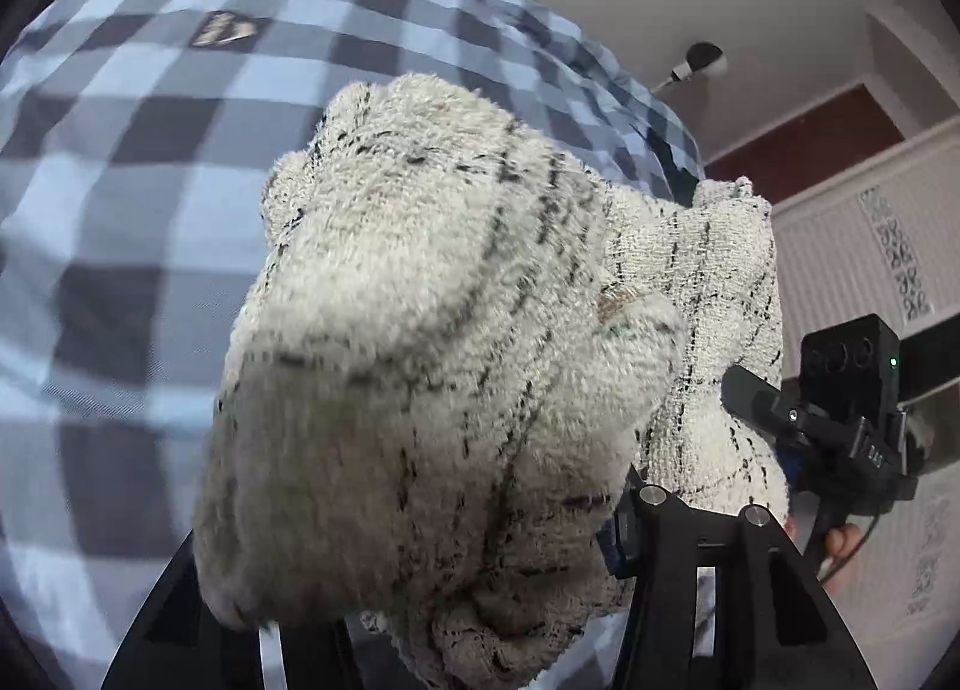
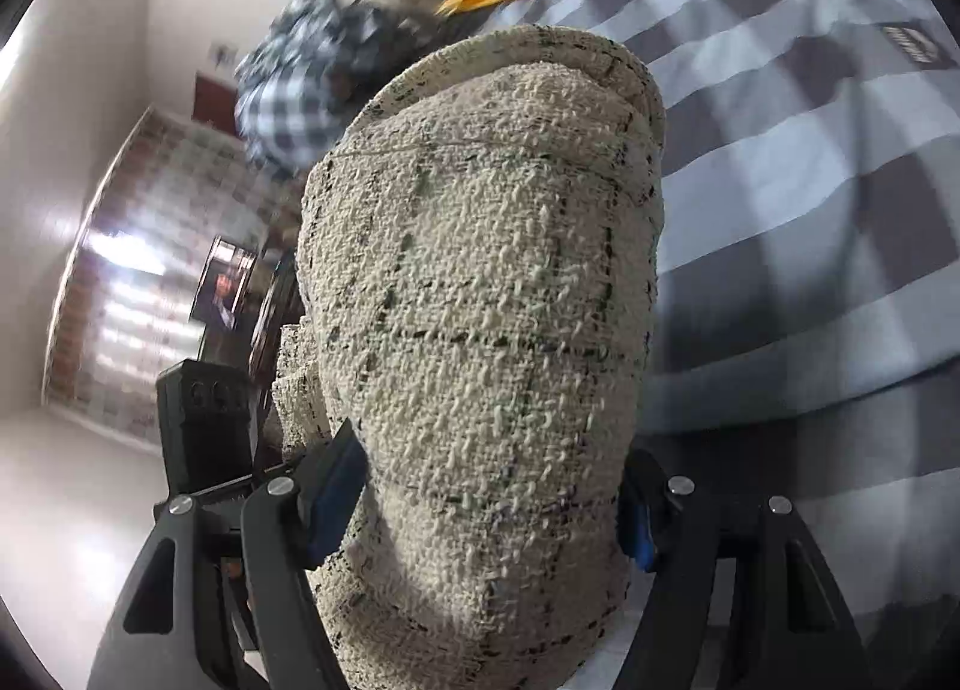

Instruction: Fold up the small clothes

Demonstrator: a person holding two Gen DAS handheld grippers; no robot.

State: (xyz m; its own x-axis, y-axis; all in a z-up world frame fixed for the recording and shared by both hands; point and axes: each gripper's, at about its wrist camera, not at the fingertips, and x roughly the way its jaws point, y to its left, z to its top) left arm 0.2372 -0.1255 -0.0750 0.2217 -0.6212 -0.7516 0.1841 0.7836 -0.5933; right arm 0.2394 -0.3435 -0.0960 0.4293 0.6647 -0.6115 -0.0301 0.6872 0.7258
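Both wrist views, taken together. I see the towel, a cream terry cloth crossed by thin dark grid lines, filling the centre of each view; its pile looks fuzzy in the left view and looped and nubby in the right. It hangs raised in the air, bunched between my two claws and in front of the person's checked shirt. My left claw is closed on a thick gather of the towel, which hides most of its fingers. My right claw grips a rolled fold, its blue pads pressed to either side of the cloth.

Writing: a small dark patch on the shirt carries pale lettering that I cannot read. The right claw's body, seen from the left view, bears small pale characters, also too small to read.

Room: the shirt stands close behind the towel on one side; pale wall and a patterned panel lie beyond on the other
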